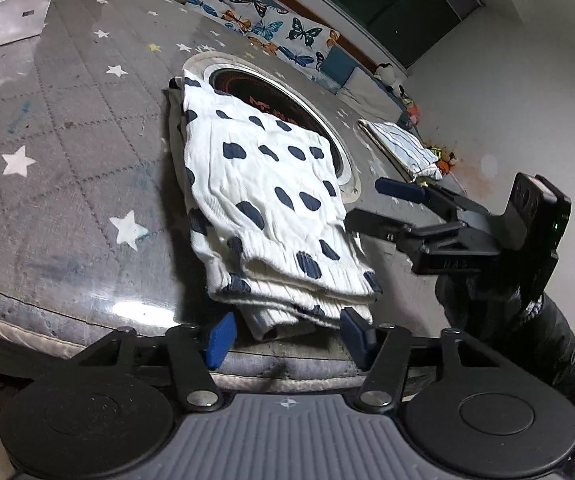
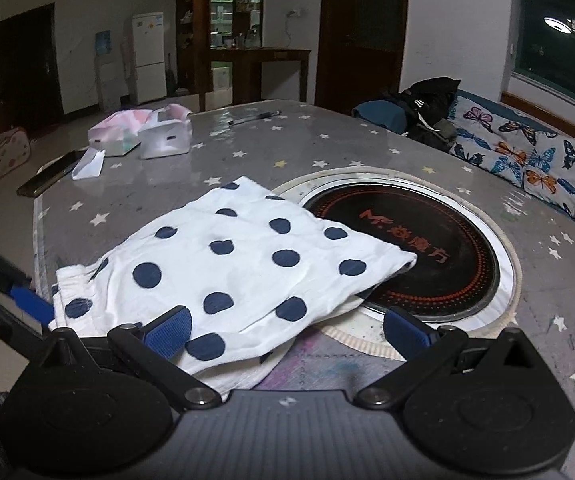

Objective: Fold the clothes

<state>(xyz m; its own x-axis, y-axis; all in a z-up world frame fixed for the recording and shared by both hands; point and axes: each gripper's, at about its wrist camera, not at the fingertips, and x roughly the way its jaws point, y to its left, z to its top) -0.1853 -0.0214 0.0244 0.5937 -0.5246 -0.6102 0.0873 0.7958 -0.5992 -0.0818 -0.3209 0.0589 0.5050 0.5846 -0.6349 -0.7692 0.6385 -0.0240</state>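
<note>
A white fridge [image 2: 149, 58] stands against the far wall. Right of it are dark wooden shelves [image 2: 223, 32]. A dark window [image 2: 563, 36] sits above the butterfly-print bench [image 2: 527, 156].

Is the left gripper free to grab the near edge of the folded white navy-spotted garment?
Probably yes: the left gripper sits open right at the folded white navy-spotted garment, its near edge between the pads, nothing blocking.

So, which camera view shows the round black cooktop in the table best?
The right wrist view: there the cooktop shows almost whole, with its orange lettering readable and only its near-left edge under the polka-dot garment. In the left wrist view the garment hides most of the cooktop, leaving a narrow crescent.
</note>
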